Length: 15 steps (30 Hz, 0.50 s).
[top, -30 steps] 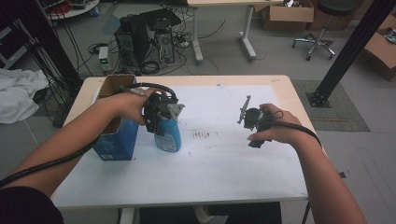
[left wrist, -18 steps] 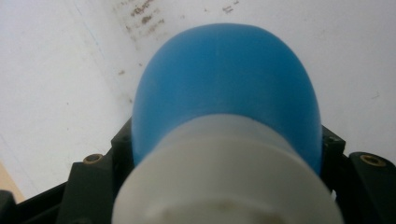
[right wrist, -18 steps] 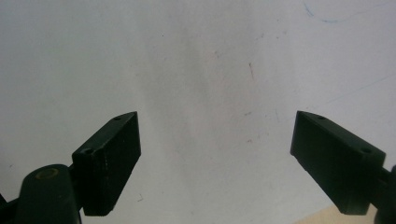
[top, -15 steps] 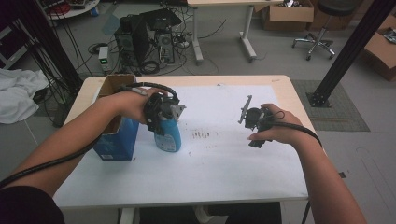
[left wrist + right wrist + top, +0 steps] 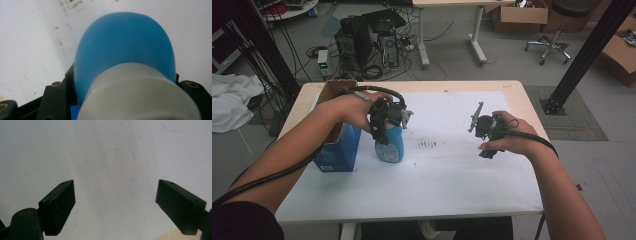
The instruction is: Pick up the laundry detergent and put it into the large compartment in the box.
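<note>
Left claw (image 5: pixel 387 122) seemingly clamped on blue bottle (image 5: pixel 390 145), right claw (image 5: pixel 115 202) spread wide, hovering over table (image 5: pixel 452 190)

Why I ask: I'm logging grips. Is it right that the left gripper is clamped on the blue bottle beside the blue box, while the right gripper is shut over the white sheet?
Not quite. The right gripper is open: the right gripper view shows its jaws wide apart over the white sheet. The left gripper is indeed clamped on the blue bottle beside the blue box.
</note>
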Tool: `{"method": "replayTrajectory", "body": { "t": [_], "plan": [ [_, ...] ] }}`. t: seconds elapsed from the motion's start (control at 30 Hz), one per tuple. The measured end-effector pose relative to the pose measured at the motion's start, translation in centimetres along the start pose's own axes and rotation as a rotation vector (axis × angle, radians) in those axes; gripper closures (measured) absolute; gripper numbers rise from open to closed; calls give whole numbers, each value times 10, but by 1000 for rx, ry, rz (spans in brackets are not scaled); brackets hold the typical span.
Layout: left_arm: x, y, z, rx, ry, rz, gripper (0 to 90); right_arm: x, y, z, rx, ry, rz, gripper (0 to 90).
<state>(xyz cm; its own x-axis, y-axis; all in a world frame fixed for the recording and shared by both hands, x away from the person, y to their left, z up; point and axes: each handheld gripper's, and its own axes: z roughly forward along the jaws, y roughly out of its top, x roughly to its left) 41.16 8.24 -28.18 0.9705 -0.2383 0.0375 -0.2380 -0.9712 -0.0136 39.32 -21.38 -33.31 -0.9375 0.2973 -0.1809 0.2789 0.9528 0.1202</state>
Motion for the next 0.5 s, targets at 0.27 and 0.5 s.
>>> {"method": "replayTrajectory", "body": {
  "t": [0.27,0.5],
  "plan": [
    [-2,1,-33,-10,3,-136,396,0,-2,-3,-7,-5,-10,162],
    [-1,1,-56,11,-9,-289,395,0,-4,-6,-15,-5,-27,162]
  ]
}}
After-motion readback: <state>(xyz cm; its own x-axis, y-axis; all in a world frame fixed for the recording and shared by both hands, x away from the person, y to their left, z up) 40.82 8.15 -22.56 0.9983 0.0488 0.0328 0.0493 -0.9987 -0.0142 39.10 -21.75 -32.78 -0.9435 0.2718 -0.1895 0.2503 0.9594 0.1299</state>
